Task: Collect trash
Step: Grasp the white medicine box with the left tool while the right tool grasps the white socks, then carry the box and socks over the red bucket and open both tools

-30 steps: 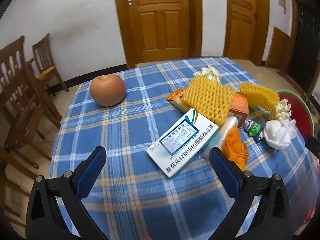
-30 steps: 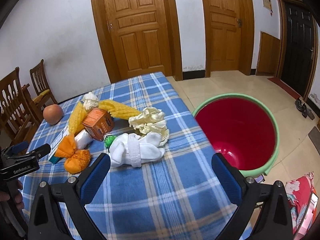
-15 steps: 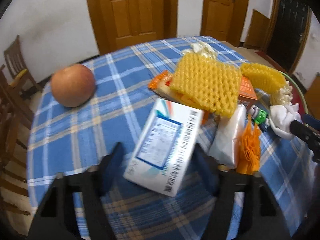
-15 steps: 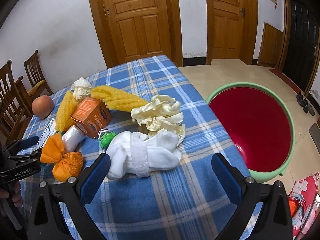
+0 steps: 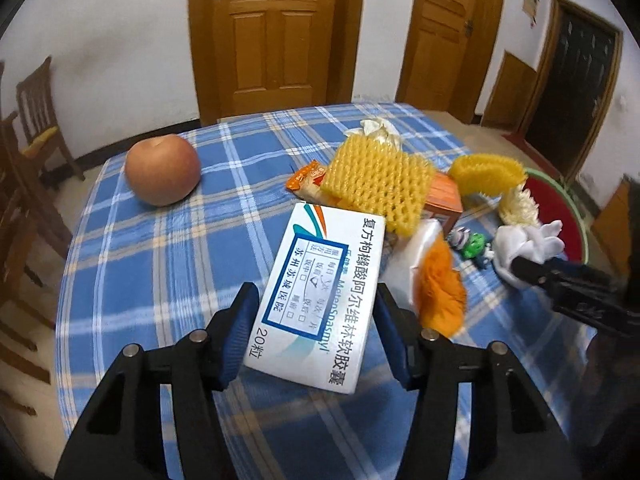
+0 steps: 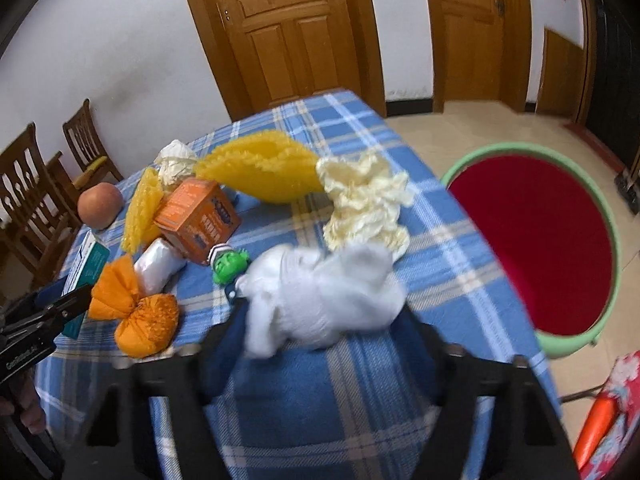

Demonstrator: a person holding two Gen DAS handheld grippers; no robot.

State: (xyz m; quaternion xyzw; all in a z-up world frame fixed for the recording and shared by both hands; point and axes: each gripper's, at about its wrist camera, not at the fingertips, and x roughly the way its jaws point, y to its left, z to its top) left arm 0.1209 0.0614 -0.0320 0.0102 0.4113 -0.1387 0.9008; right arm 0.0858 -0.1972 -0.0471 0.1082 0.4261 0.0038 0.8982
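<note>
Bare checked cloth (image 5: 168, 264) beside the apple (image 5: 162, 169); clutter rightward.

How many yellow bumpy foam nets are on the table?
2. One net leans beside the orange box, near the apple. The other net lies curled behind the box, next to the crumpled cream paper. More may be hidden under the pile.

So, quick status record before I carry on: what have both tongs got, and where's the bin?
left tongs: jaws have just been closing; pads against both long sides of the white medicine box
right tongs: jaws have just been closing, with the white sock bundle between them; blurred, grip unclear
bin: red inside, green rim, on the floor beside the table
other items on table: yellow foam net, orange box, crumpled paper, apple
</note>
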